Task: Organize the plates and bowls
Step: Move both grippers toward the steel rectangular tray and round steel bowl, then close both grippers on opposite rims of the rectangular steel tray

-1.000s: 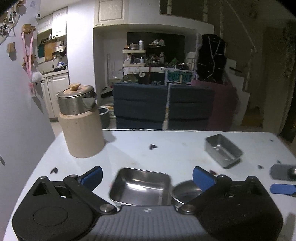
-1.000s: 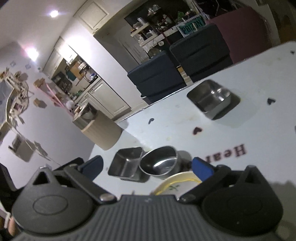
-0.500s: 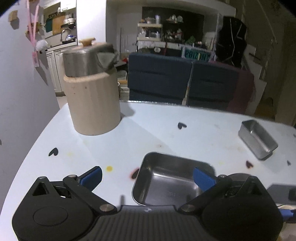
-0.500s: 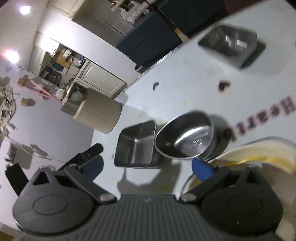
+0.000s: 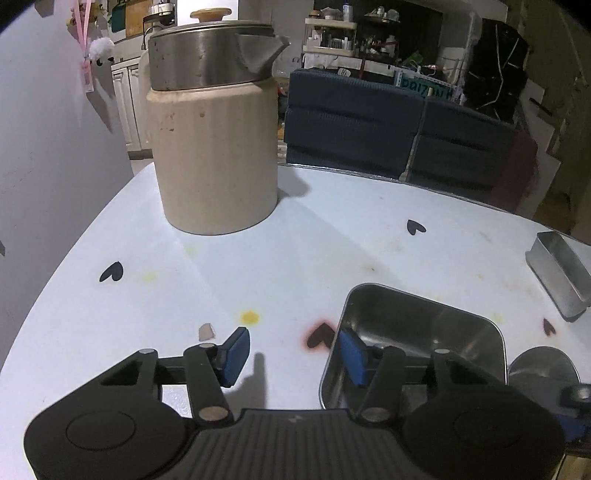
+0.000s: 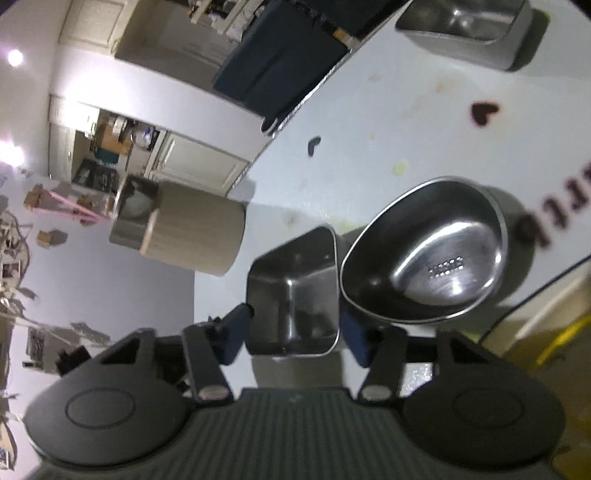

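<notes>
A square steel tray (image 5: 417, 332) sits on the white table, with a round steel bowl (image 5: 543, 363) just right of it. My left gripper (image 5: 291, 350) is open, its right finger inside the tray at its left wall, its left finger outside over the table. In the right wrist view the same tray (image 6: 295, 291) lies between the fingers of my open right gripper (image 6: 295, 336), and the round bowl (image 6: 428, 258) is to its right. A second steel tray (image 5: 557, 277) stands at the far right (image 6: 469, 26).
A beige ribbed canister with a steel kettle on top (image 5: 214, 122) stands at the back left (image 6: 184, 229). A yellow-rimmed plate edge (image 6: 543, 325) shows at the right. Dark blue seats (image 5: 388, 129) stand beyond the table's far edge.
My left gripper moved forward and left, narrowed, and its right finger entered the tray. My right gripper rolled and moved in so its fingers straddle the tray.
</notes>
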Motion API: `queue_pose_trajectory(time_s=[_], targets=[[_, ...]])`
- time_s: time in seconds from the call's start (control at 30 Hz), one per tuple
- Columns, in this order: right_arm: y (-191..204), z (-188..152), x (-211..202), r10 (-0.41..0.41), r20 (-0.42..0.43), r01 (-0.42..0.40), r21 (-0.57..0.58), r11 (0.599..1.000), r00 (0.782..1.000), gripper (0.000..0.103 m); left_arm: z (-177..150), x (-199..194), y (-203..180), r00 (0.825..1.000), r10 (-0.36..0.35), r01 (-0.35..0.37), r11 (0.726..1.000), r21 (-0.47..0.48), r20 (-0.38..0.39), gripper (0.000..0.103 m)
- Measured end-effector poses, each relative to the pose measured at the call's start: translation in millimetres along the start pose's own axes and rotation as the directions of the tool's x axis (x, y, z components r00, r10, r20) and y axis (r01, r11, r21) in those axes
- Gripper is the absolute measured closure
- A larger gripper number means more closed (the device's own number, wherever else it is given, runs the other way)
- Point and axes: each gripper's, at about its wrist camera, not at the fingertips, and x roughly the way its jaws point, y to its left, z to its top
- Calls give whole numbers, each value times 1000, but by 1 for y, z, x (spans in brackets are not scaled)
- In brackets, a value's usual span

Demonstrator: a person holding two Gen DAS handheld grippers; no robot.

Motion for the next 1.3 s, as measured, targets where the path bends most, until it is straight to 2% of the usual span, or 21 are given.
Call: queue_pose_trajectory(time_s=[0.23,0.37,0.5,0.7,0.83,1.13,1.2,1.3], targets=[[3,-1,17,-86,-14,85,-43,995,996,59,-2,2,1,999,-37,37,999,21,-20,50],[11,-1,21,-129,1,128,-104,986,992,64,-2,-2,6,999,-36,36,999,10,-11,58],[27,-6,27,-206,36,209,-215,954,978,67,0,-4,12,998,-56,56,998,-31,-5,61],[42,-3,51,-288,62,294,-292,910,956,68,2,0,11,997,-69,67,996,-53,-25,61],[47,1,61,-327,92,338,-340,877,940,72,3,4,13,996,-80,78,995,-67,-29,63],[57,5,72,-355,121,371,-446,815,927,76,5,12,23,993,-106,99,987,-130,-47,78],[58,4,73,-360,122,374,-456,807,925,77,5,13,22,992,-115,107,986,-126,-57,89],[59,3,75,-363,118,374,-468,801,924,84,4,12,19,990,-125,117,987,-112,-66,95]])
